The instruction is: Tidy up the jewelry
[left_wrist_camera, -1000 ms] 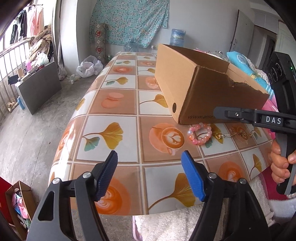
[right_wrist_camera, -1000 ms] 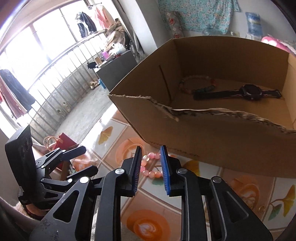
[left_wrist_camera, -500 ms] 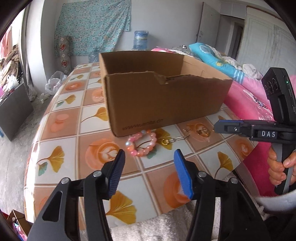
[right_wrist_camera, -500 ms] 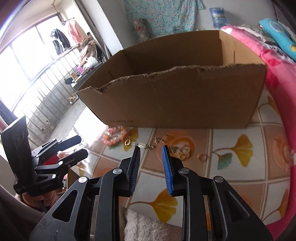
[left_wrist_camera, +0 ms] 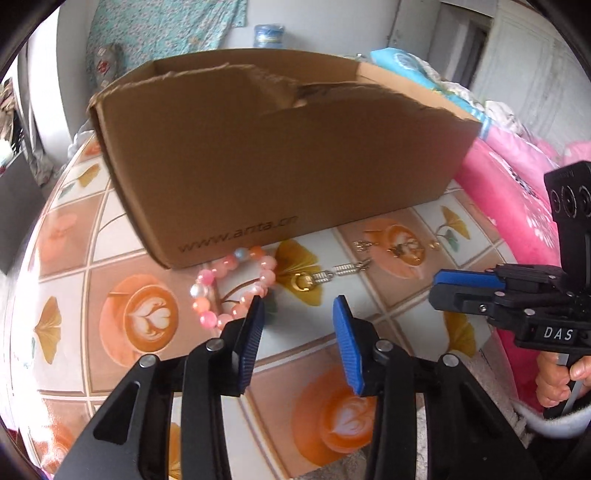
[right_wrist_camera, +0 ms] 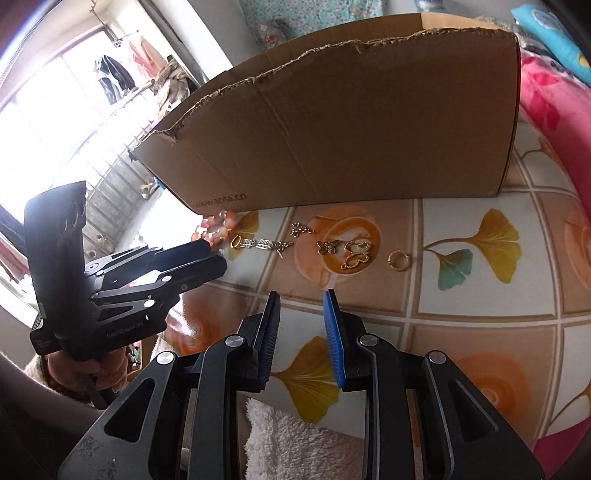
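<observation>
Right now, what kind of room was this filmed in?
Most likely a lived-in bedroom at home: pink floral bedding beside the table, clothes hanging by a barred window, and a floral cloth pinned to the wall. The jewelry lies on a table with a patterned oilcloth.

- A cardboard box [right_wrist_camera: 351, 122] stood on the table [right_wrist_camera: 480, 288].
- A row of jewelry lay on the table just before the box's near wall.
- Left to right in the right wrist view: bead bracelet [left_wrist_camera: 229, 284], chain clasp piece [right_wrist_camera: 258, 243], butterfly charm [right_wrist_camera: 327, 247], openwork pendant [right_wrist_camera: 355, 254], ring [right_wrist_camera: 398, 260].
- The bracelet touched the box's left corner.
</observation>
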Motion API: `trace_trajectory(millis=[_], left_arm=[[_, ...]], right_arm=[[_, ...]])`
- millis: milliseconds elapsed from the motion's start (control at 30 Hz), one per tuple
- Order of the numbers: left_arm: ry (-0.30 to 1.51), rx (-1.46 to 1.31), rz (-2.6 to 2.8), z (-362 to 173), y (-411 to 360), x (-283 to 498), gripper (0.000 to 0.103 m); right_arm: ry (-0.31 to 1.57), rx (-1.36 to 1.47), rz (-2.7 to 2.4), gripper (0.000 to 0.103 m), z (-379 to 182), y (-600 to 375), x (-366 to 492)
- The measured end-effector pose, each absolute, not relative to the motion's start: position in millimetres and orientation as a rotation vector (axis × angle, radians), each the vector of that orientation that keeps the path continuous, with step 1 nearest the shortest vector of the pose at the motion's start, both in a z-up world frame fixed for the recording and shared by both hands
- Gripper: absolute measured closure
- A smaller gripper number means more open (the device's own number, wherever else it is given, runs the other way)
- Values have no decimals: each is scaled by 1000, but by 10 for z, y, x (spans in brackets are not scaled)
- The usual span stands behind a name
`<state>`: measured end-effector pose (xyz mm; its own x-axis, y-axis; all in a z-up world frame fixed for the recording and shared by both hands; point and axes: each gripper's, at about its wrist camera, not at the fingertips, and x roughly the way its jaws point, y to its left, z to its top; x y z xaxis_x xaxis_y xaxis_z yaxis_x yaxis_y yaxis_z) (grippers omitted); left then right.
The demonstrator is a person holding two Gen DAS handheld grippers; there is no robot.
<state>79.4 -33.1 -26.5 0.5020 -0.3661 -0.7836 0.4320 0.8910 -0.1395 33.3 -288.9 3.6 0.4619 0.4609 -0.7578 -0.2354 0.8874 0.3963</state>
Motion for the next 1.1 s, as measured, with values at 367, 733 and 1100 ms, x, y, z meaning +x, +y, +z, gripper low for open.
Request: trace_trajectory(millis=[367,733,1100], left_arm=[[893,203,-502,-235,-547,816,69],[898,301,-496,-314,-669,924,92],[902,330,-504,-297,-748,906,103]], right_arm=[[997,238,470,78,34,-2923,435],[995,226,490,78,15,-2878,483],[995,237,507,79,4,-2916,488]])
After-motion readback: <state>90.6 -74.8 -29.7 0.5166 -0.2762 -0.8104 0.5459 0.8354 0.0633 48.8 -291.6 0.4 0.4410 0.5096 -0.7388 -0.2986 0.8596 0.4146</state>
